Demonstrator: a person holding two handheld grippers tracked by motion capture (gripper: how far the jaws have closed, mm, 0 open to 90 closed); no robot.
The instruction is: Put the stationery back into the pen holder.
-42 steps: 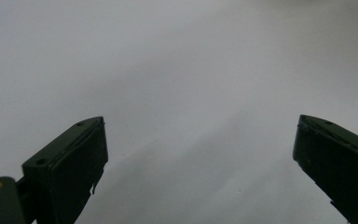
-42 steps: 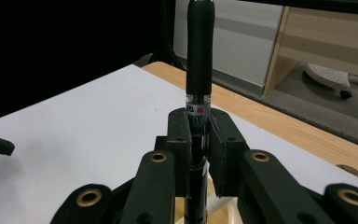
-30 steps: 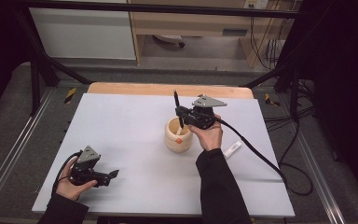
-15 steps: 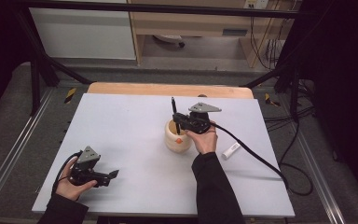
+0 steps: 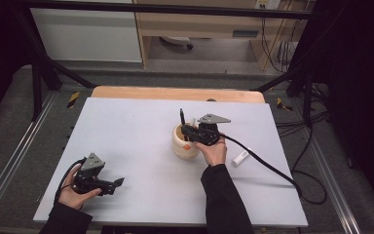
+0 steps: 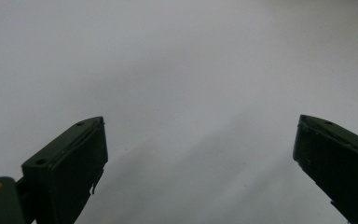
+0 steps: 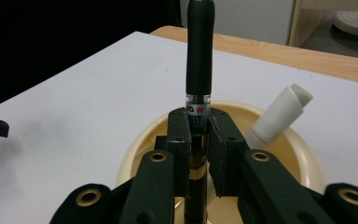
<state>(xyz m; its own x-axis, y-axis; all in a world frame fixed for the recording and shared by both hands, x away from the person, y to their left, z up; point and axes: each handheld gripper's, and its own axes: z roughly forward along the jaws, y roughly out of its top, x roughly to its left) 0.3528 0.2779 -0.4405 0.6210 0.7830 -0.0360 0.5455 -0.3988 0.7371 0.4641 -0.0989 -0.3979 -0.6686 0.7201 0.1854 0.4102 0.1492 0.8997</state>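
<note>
The right gripper (image 7: 199, 140) has its fingers (image 7: 179, 140) pinched tight on a black pen (image 7: 199, 60), which stands upright between them; the grip sits just below the dark cap, and the barrel runs on down past the fingers into the cream cup (image 7: 279, 135) directly beneath. Compared with a second ago, in the high view the right gripper (image 5: 191, 131) has sunk toward the cup (image 5: 185, 146), so the pen (image 5: 181, 117) now rises less far above the rim; the lowering looks nearly done, and release is likely the next step. A white tube (image 7: 279, 116) already leans inside the cup, to the right of the fingers and clear of them; another white tube (image 5: 240, 157) lies on the table (image 5: 126, 126) beyond the hand. The left gripper (image 5: 118, 182) has stayed put near the table's front edge, its fingers (image 6: 70, 168) spread wide over bare white surface, holding nothing.
</note>
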